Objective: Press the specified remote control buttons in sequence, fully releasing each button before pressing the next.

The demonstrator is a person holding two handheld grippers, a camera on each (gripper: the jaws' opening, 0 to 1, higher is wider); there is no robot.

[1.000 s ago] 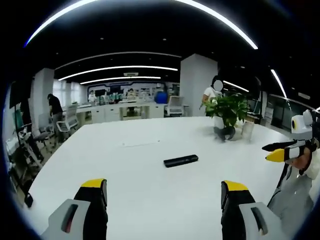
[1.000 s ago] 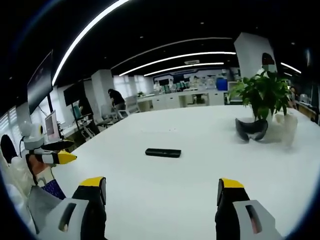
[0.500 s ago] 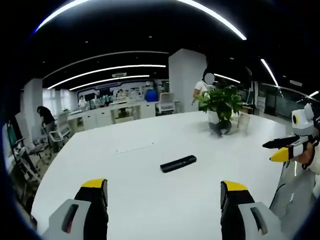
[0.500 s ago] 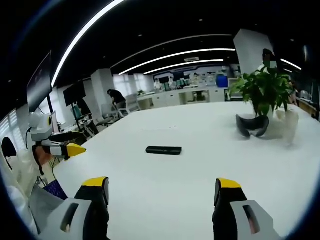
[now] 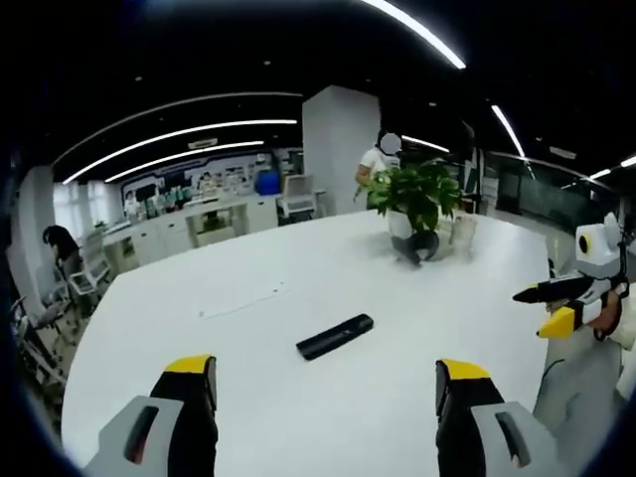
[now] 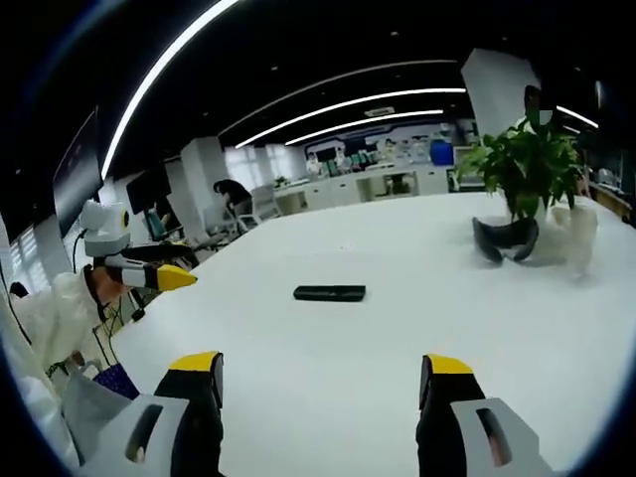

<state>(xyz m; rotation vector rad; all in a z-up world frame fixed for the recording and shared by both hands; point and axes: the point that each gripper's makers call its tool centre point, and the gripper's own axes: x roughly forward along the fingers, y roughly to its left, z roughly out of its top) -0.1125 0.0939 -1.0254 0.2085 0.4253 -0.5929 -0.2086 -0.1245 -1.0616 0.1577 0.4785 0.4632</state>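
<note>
A slim black remote control [image 5: 334, 336] [image 6: 329, 292] lies flat on the big white table [image 5: 248, 328] [image 6: 397, 328]. In the left gripper view my left gripper [image 5: 325, 383] stands open near the table's front edge, well short of the remote, nothing between its jaws. My right gripper [image 6: 323, 378] is also open and empty, the remote ahead of it and apart. The right gripper's yellow-tipped jaws [image 5: 556, 308] come in from the right of the left gripper view. The left gripper's jaws [image 6: 149, 276] show at the left of the right gripper view.
A potted green plant [image 5: 415, 194] [image 6: 527, 169] stands at the far side of the table, with a dark headset-like object [image 6: 507, 238] at its foot. A person stands behind the plant [image 5: 381, 164]. Office chairs and desks line the back.
Both views have shifted as the hands moved. The remote now sits lower and more to the left in the left gripper view. The remote itself has not moved on the table. Both grippers stayed open.
</note>
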